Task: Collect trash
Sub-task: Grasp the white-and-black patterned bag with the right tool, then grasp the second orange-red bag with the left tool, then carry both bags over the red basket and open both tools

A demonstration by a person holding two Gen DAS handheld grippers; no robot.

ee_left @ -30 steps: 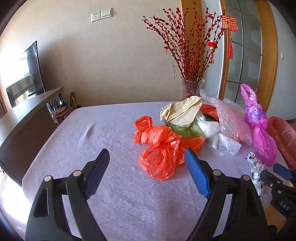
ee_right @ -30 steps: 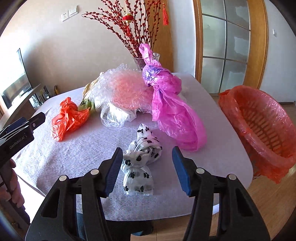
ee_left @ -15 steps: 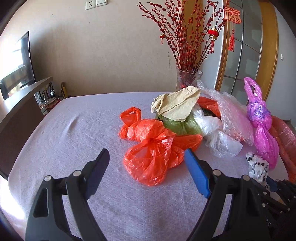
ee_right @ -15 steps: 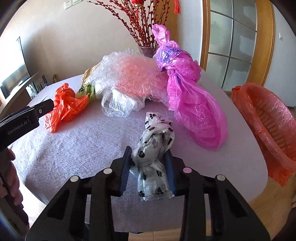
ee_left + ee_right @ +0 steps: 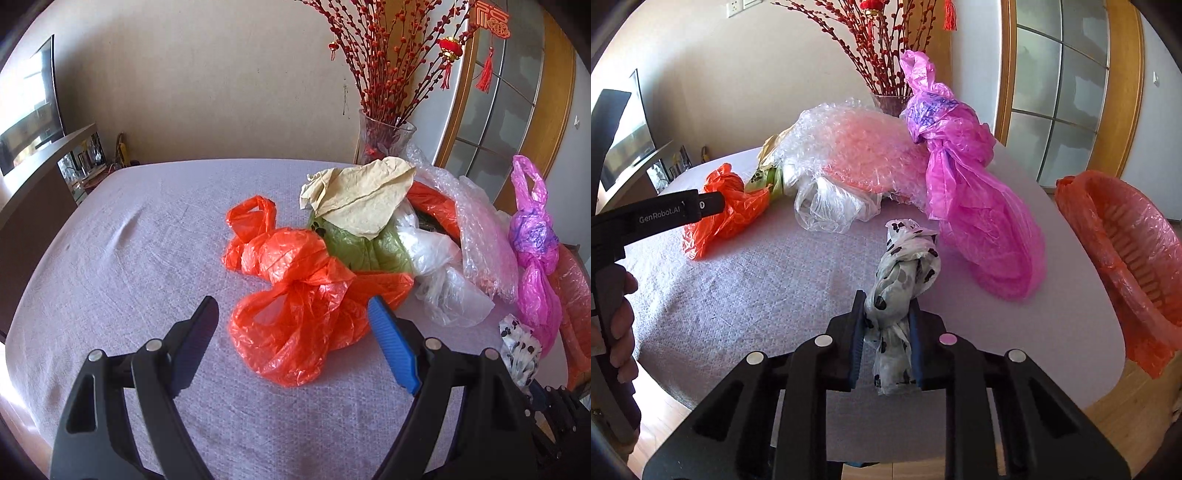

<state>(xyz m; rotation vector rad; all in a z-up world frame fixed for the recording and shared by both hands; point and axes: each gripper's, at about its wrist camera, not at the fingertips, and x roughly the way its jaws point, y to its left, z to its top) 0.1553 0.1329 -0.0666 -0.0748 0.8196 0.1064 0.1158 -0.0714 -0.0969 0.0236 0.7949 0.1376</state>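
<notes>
Closing the right gripper [image 5: 884, 343], we are clamping its jaws on the knotted white plastic bag with black spots [image 5: 905, 284], which is lying between the pads with its long axis running forward, away from the jaws. We are holding the left gripper [image 5: 291, 334] released, jaws wide; the crumpled orange plastic bag [image 5: 295, 302] is lying just ahead of them on the grey tablecloth [image 5: 129, 266]. The orange-lined basket [image 5: 1123, 251] is sitting right of the right jaws, nearer that hand.

Bright daylight, sharp focus; glare whitens the desk [image 5: 22, 373] near-left edge; fisheye bends edges, corners black.
</notes>
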